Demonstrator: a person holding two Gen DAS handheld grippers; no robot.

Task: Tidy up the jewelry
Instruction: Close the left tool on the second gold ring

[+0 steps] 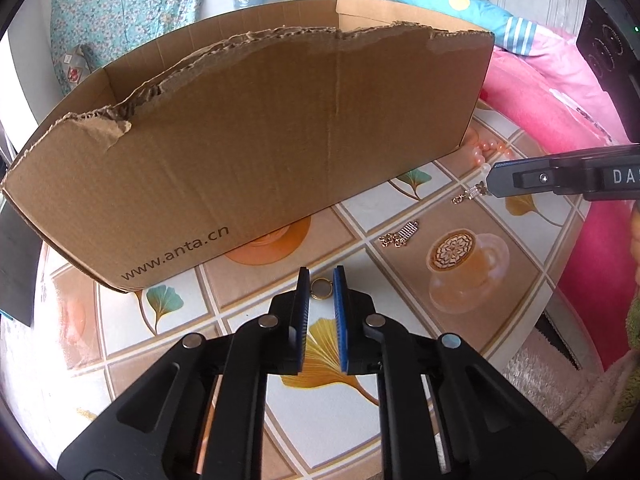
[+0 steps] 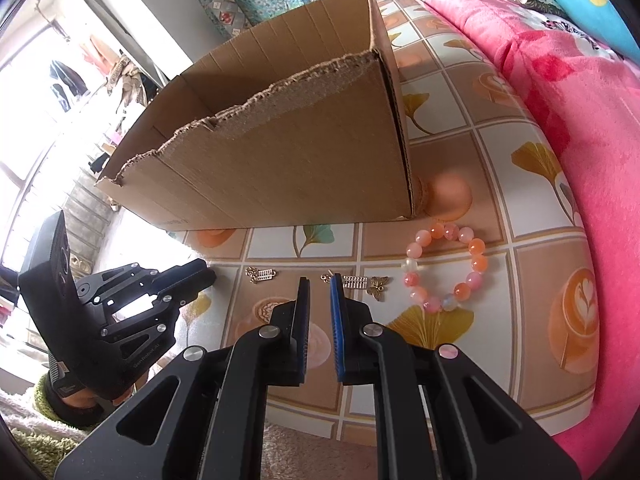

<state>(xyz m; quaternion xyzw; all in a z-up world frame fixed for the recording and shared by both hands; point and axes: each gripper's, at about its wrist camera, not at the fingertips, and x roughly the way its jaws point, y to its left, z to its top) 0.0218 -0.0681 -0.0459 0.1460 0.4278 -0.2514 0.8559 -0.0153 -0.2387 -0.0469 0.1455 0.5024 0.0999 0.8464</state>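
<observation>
**Jewelry bits laid out in front of a torn cardboard box**

So there's a cardboard box (image 1: 256,136) with a ragged top edge sitting on the desk (image 1: 400,292), which has a tile-and-coffee-cup pattern cloth on it. It fills most of the upper half of both views.

The left tool (image 1: 321,284) is low in the center of its frame, jaws parted a little with nothing held, and a small gold ring (image 1: 322,289) lies on the desk right at the tips, showing in the gap.

The right tool (image 2: 319,290) is likewise slightly parted and holding nothing. Just past its tips lies a gold clasp piece with a little butterfly charm (image 2: 378,287) to the right of it. A second gold clasp (image 2: 262,274) lies further left, near the other tool.

The pink and orange bead bracelet (image 2: 448,266) lies flat in a loop at center right of the right view, near the box's corner. A pink blanket (image 2: 560,100) fills the right edge.
</observation>
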